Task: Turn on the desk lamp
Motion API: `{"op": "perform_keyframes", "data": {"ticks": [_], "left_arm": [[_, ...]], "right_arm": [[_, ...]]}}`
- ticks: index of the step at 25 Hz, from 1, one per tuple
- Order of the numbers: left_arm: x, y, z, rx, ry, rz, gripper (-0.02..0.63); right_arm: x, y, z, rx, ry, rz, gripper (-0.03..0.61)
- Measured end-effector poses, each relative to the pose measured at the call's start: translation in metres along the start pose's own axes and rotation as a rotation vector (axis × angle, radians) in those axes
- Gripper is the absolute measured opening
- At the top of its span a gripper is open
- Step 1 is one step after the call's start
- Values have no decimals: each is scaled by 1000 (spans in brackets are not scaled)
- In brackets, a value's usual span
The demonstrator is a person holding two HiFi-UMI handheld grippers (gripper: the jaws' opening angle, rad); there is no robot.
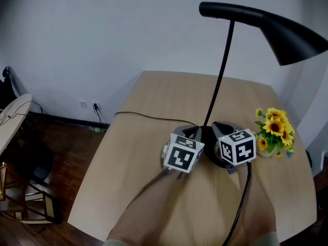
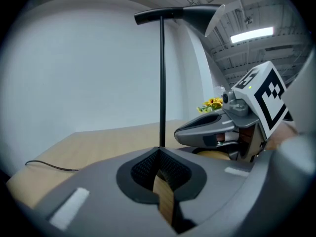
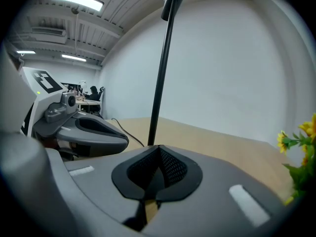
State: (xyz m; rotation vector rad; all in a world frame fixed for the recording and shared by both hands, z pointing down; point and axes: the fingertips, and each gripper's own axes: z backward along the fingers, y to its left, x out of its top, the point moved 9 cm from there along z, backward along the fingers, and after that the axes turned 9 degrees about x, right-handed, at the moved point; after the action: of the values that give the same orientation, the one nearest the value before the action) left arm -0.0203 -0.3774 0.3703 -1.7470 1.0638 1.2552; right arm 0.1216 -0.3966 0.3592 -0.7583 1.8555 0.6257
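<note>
**Q:** Left gripper (image 1: pixel 190 134), right gripper (image 1: pixel 219 126): condition?

**A:** Both entered as clenched, jaws pressed together with nothing held. One sits on each side of the lamp's foot, low over the tabletop.

**Q:** Desk lamp (image 1: pixel 221 65): location?

**A:** Upright on the wooden table (image 1: pixel 148 96). Its thin black pole (image 3: pixel 158 83) rises between the two grippers, and its black shade (image 1: pixel 287 35) overhangs to the right.

**Q:** Other entries?

**A:** Sunflowers (image 1: pixel 275 129), right of the lamp. Black cable (image 1: pixel 148 118), running left across the table.

sunflowers (image 1: pixel 275 128): table's (image 1: pixel 143 158) right side | floor (image 1: pixel 72 147): dark wood
</note>
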Motion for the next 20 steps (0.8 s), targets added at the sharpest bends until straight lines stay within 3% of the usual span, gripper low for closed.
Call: {"op": "perform_keyframes", "data": {"ticks": [9,20], "left_arm": [[1,-2,0,3,3,-13,0],[-2,4,0,-9,14,49,0]], "right_arm": [[-7,-12,-9,61,62,-106,0],[-9,-9,-17,91,165,-54,0]]}}
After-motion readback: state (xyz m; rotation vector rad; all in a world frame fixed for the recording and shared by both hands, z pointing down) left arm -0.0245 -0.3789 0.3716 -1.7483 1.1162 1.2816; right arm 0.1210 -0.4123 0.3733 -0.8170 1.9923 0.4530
